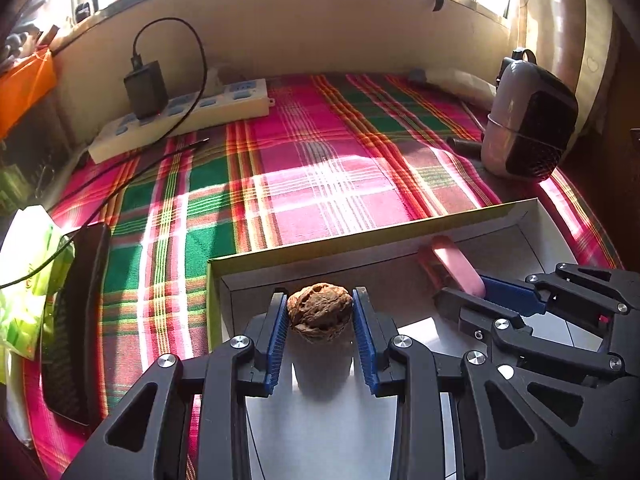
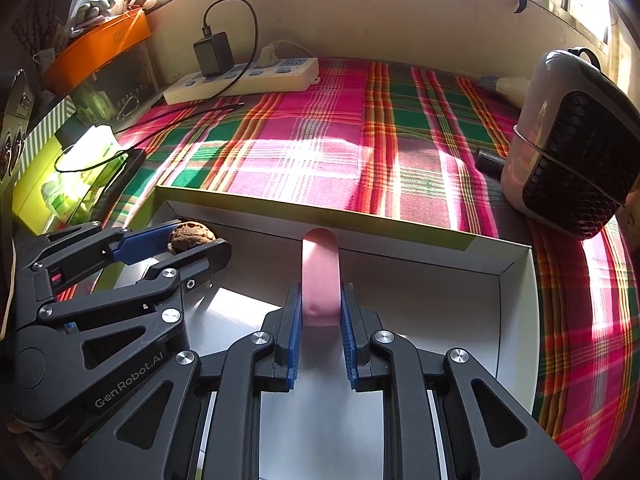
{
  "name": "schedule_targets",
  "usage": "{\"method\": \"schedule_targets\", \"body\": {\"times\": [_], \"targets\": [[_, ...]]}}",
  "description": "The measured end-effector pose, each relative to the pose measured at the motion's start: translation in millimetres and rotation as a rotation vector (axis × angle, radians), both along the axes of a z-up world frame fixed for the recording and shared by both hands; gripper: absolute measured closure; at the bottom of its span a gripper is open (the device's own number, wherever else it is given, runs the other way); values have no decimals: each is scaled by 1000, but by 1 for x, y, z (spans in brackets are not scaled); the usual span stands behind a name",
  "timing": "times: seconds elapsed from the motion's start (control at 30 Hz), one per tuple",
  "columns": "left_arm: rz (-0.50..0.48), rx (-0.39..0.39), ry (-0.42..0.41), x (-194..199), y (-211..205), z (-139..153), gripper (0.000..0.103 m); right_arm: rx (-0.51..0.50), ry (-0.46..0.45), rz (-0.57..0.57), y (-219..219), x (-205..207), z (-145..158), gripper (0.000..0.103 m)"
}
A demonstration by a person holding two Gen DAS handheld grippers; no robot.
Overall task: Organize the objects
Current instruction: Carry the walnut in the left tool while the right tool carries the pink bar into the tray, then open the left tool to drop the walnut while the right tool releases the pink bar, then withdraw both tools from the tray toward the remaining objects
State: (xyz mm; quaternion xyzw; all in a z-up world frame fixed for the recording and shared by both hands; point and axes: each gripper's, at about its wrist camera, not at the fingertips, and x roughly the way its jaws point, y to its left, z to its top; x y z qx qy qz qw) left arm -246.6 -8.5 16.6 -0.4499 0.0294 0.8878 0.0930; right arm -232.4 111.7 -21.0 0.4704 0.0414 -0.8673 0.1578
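Observation:
My left gripper [image 1: 320,312] is shut on a brown walnut [image 1: 319,311] and holds it over the left end of a shallow white cardboard box [image 1: 400,246] with a yellow-green rim. My right gripper [image 2: 320,304] is shut on a flat pink stick-shaped object [image 2: 321,272], whose far tip reaches the box's back wall [image 2: 400,252]. In the left wrist view the right gripper [image 1: 466,294] holds the pink object [image 1: 456,266] at the box's right part. In the right wrist view the left gripper [image 2: 192,242] holds the walnut [image 2: 192,234] at the left.
The box lies on a pink, green and red plaid cloth [image 1: 320,168]. A white power strip [image 1: 180,118] with a black charger stands at the back left. A grey and black fan heater [image 1: 528,120] stands at the right. A black flat device [image 1: 76,320] and green packaging [image 1: 28,288] lie at the left.

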Motion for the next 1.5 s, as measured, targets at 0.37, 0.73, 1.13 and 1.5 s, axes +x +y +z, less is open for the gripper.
{"method": "schedule_targets", "body": {"times": [0.37, 0.73, 1.13, 1.5], "targets": [[14, 11, -5, 1, -3, 2, 72, 7, 1, -5, 0, 3, 0, 78], [29, 38, 6, 10, -6, 8, 68, -9, 13, -40, 8, 10, 6, 63], [38, 39, 31, 41, -9, 19, 68, -20, 36, -64, 12, 30, 13, 63], [51, 18, 77, 74, -13, 27, 68, -47, 78, -85, 22, 59, 25, 63]]}}
